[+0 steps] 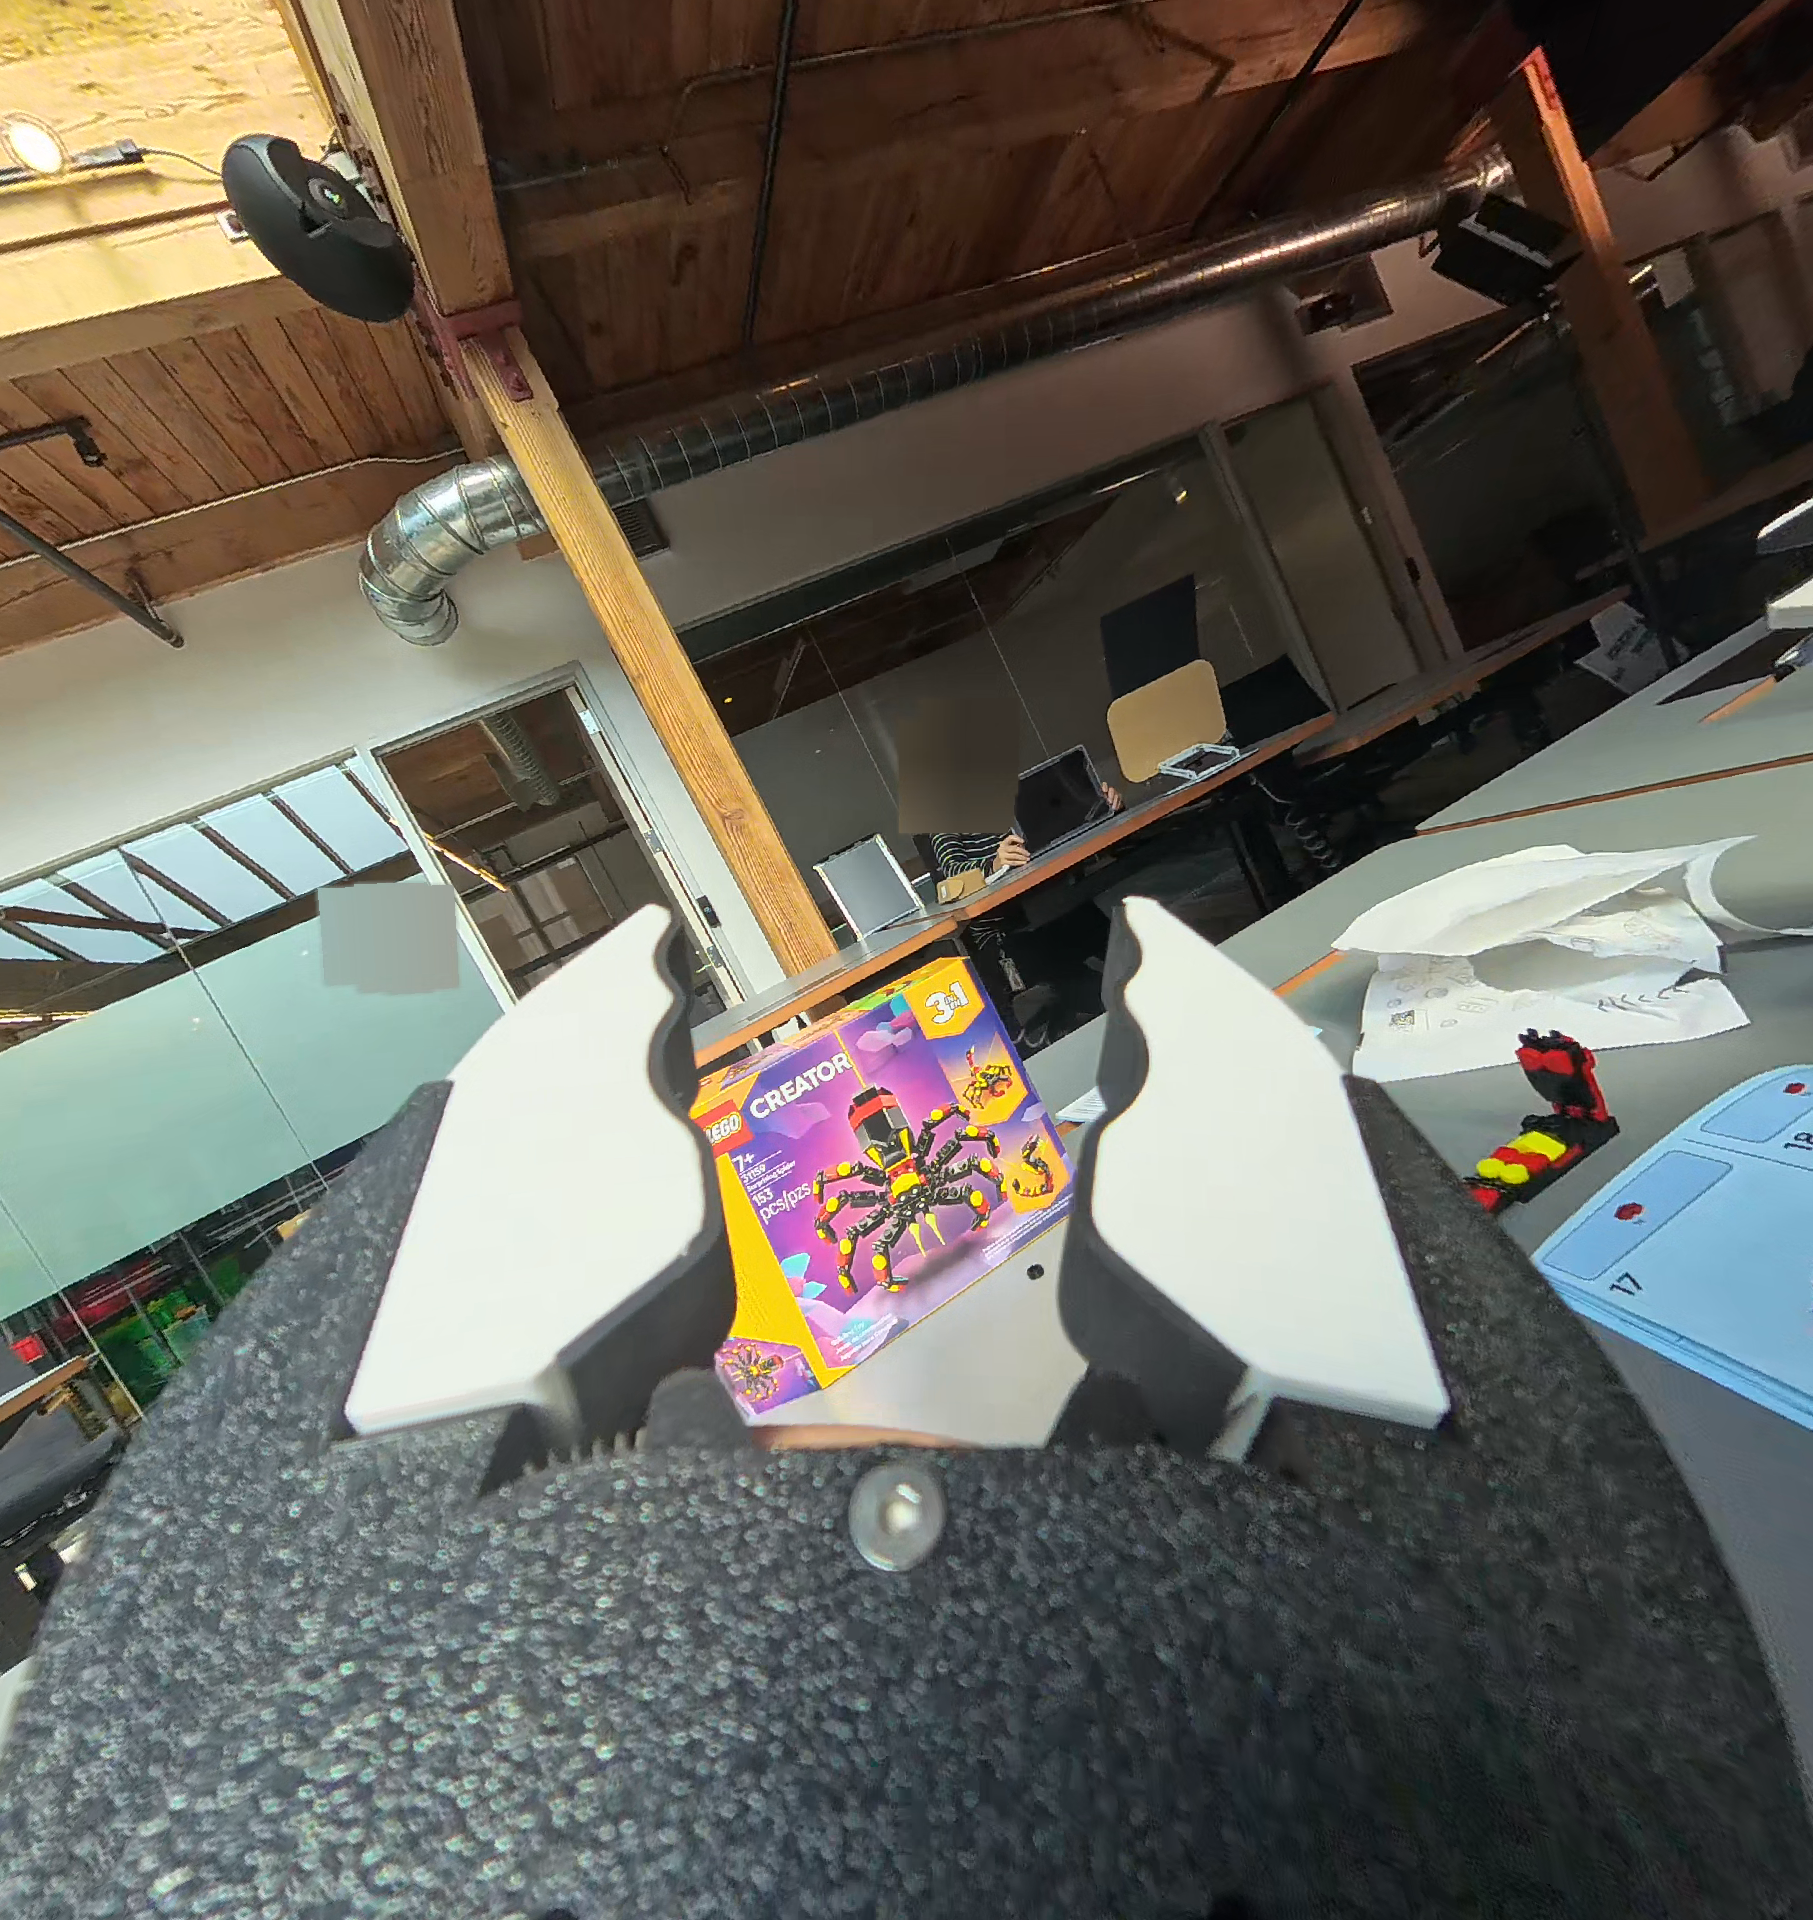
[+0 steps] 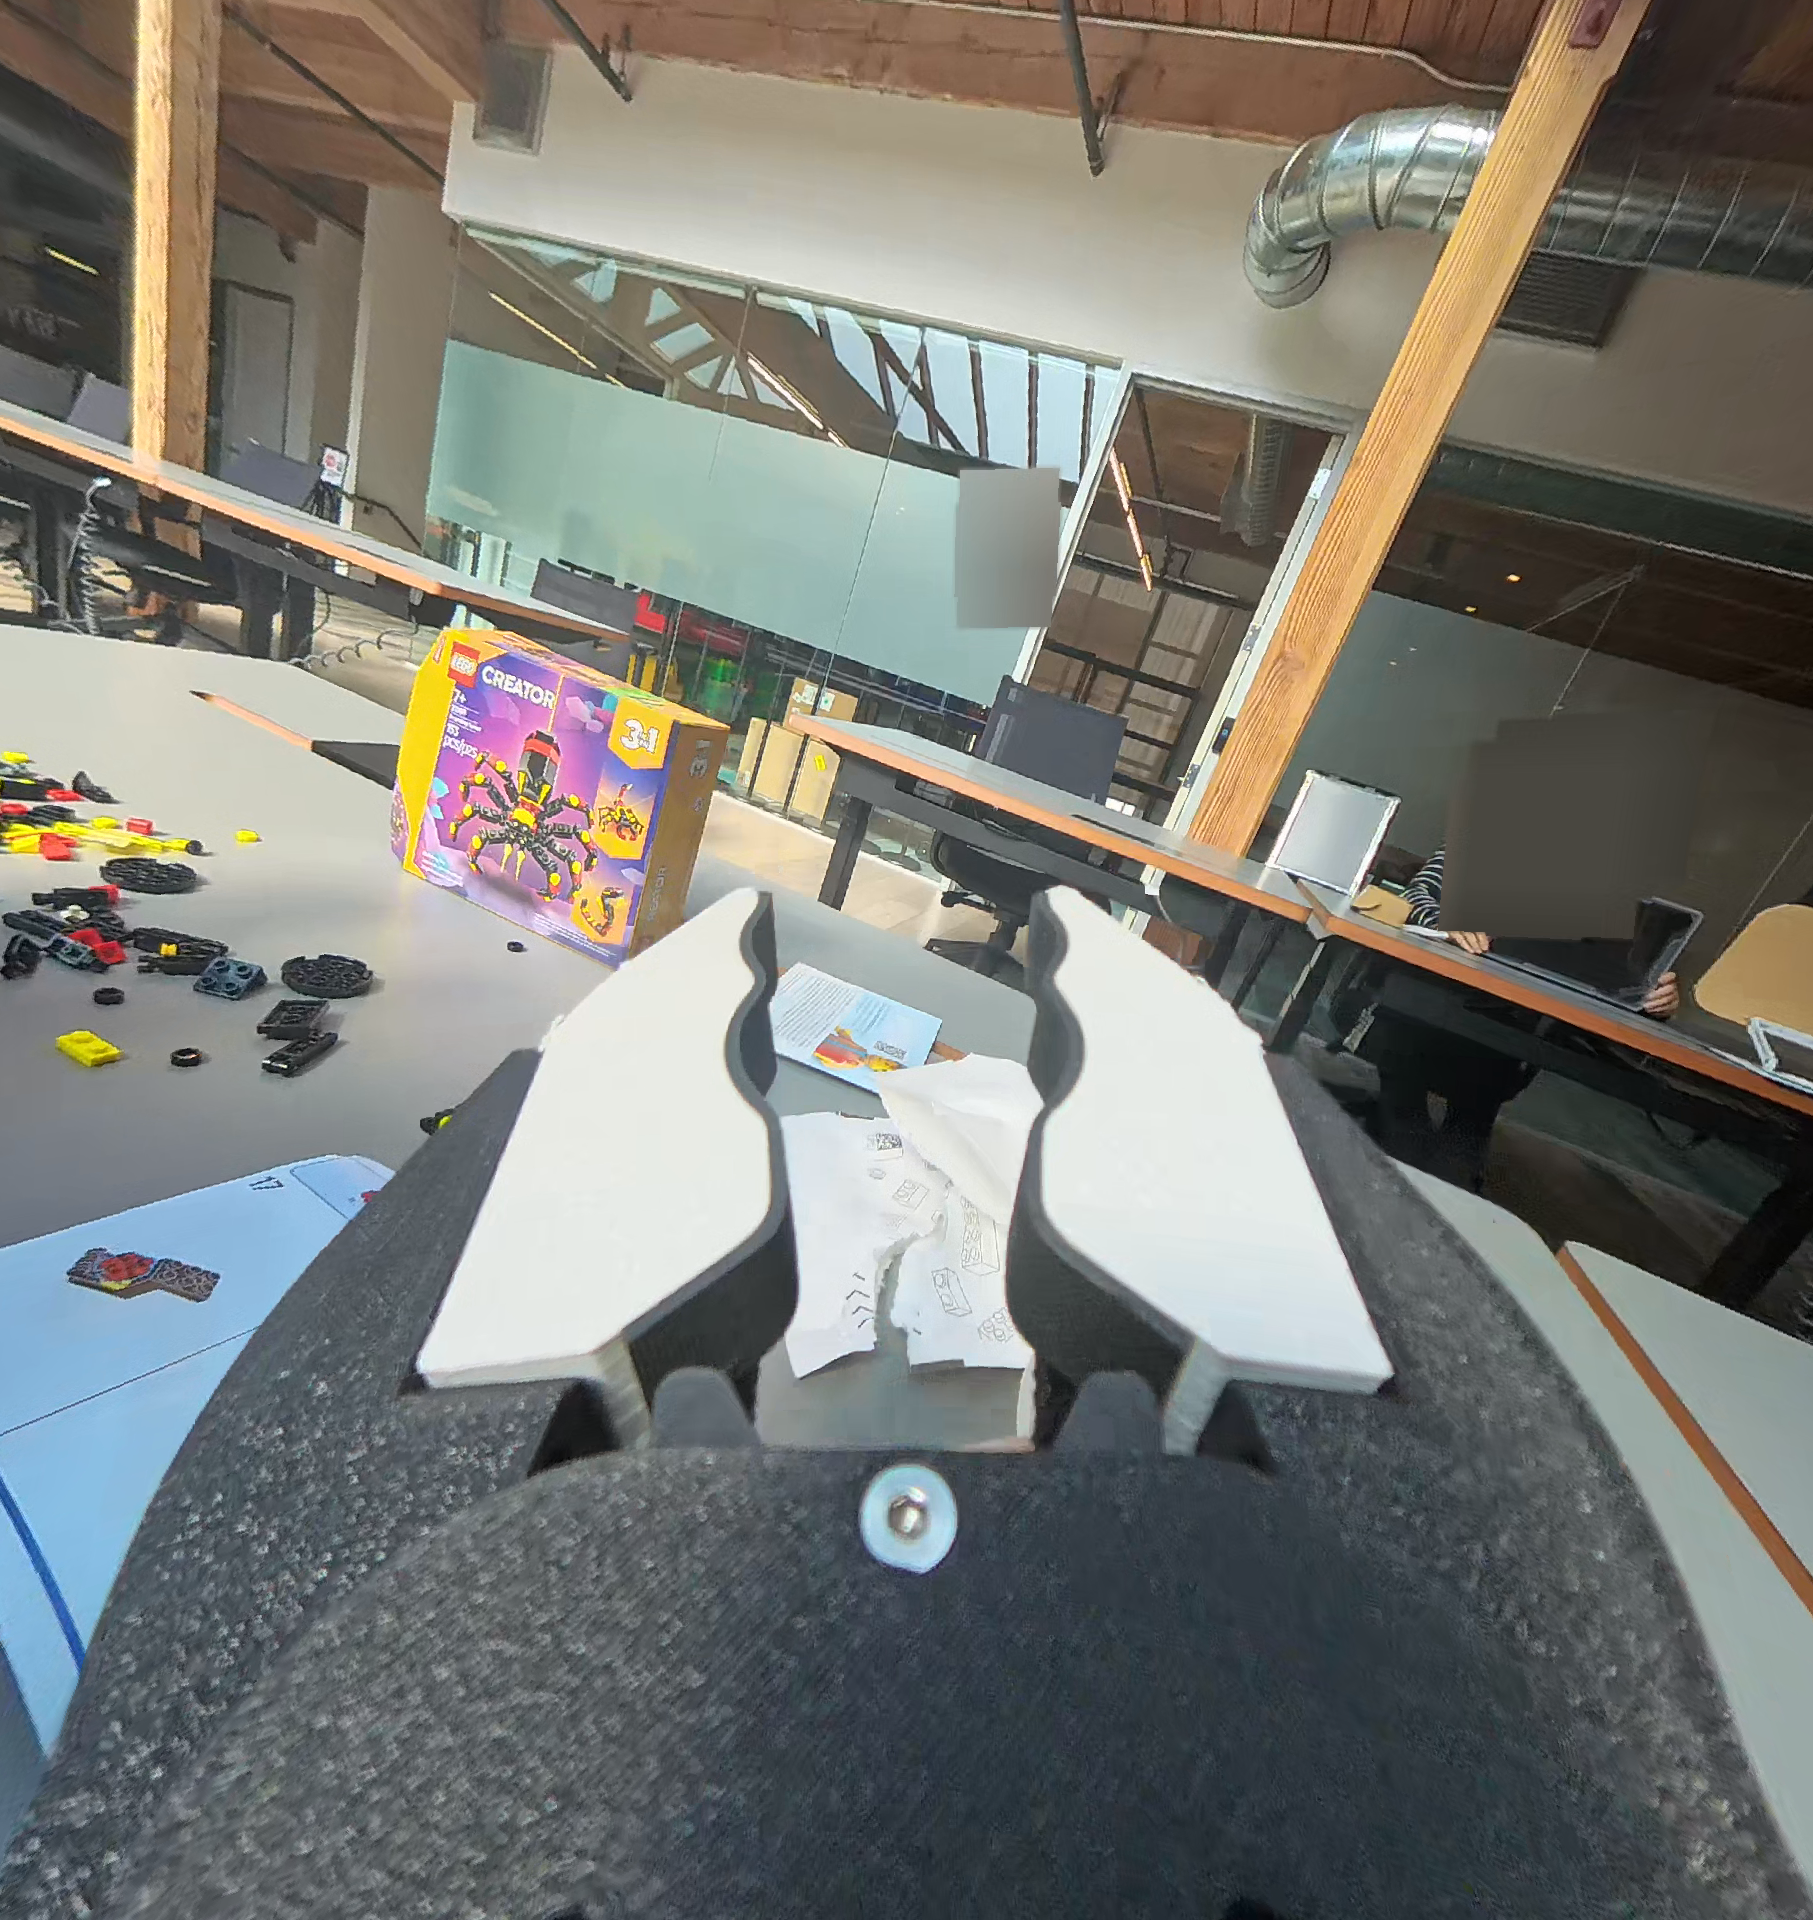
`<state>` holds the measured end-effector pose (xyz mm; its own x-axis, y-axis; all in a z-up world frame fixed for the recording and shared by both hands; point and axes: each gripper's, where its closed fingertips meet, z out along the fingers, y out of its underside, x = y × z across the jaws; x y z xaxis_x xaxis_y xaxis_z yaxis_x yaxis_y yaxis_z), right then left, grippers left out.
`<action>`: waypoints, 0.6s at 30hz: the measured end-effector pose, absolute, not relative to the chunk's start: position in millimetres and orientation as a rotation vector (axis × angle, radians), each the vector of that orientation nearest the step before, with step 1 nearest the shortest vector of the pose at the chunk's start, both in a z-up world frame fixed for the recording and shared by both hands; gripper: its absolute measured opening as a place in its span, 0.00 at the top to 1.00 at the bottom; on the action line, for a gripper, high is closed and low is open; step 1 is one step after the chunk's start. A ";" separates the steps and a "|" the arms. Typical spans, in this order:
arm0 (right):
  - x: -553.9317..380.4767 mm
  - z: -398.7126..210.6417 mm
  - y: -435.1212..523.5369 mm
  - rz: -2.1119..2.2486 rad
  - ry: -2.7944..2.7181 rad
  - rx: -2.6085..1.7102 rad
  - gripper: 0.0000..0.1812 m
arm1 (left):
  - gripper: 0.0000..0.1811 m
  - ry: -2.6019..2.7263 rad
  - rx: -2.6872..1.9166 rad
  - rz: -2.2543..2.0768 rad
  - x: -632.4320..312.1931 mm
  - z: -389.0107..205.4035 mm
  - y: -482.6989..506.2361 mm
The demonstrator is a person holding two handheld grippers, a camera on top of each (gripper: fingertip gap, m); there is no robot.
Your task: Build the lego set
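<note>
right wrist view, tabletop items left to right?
Loose lego pieces → lego box → small leaflet → torn paper bag, seen between the open right gripper fingers.

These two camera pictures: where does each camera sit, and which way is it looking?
Left wrist view: sits on the left gripper, looking along its open fingers at the set box; half-built model to the right.
Right wrist view: sits on the right gripper, fingers open, over the torn paper bag; loose bricks lie left.
Shared: the box, bag, instruction booklet and grey table.
</note>
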<state>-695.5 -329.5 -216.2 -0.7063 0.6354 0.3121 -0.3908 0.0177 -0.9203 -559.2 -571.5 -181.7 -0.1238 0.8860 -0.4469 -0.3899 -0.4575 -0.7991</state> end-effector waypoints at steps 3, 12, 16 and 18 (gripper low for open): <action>-695.9 -228.5 -335.4 1.760 -1.655 -0.254 0.78 | 0.69 -0.614 -1.202 1.730 -556.8 -183.9 -565.4; -697.5 -227.1 -331.2 1.788 -1.669 -0.304 0.80 | 0.76 -0.700 -1.140 1.567 -559.0 -188.1 -571.5; -698.6 -230.0 -333.3 1.744 -1.676 -0.291 0.81 | 0.82 -0.678 -1.169 1.594 -559.7 -190.7 -568.3; -698.2 -230.9 -335.0 1.720 -1.678 -0.269 0.82 | 0.84 -0.648 -1.185 1.610 -558.9 -190.5 -562.4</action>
<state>-698.2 -335.0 -230.9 -0.7280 0.6057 0.3213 -0.3360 0.0933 -0.9372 -558.9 -562.4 -190.5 -0.0273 0.9226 -0.3848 -0.3983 -0.3631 -0.8423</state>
